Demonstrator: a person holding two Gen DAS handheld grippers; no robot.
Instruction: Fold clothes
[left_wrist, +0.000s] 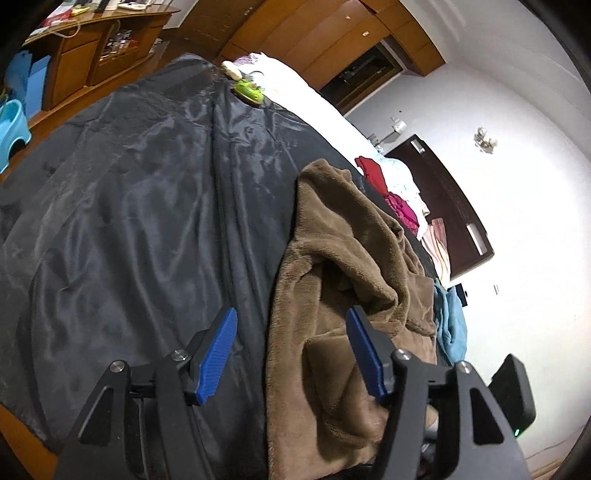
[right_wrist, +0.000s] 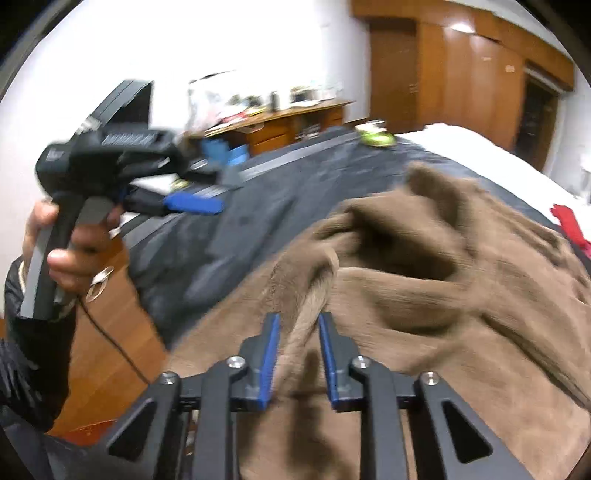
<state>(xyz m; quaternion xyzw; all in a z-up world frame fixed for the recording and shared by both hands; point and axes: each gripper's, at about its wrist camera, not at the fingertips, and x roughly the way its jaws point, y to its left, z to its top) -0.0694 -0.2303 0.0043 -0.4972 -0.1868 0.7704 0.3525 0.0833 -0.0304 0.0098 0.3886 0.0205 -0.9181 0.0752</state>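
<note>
A brown fleece garment (left_wrist: 343, 258) lies rumpled on a dark grey blanket (left_wrist: 129, 221) that covers the bed. My left gripper (left_wrist: 291, 354) is open over the garment's near left edge, with nothing between its blue pads. My right gripper (right_wrist: 297, 354) is shut on a fold of the brown garment (right_wrist: 424, 280) and holds that fold bunched between the pads. The left gripper (right_wrist: 192, 203) also shows in the right wrist view, held in a hand at the left, above the blanket (right_wrist: 258, 221).
A pile of red, pink and white clothes (left_wrist: 399, 192) lies at the bed's far right, with a teal cloth (left_wrist: 452, 321) nearer. A green object (left_wrist: 249, 92) sits at the bed's far end. A wooden desk (left_wrist: 92, 48), wardrobes and blue tubs stand beyond. Wooden floor lies at the left.
</note>
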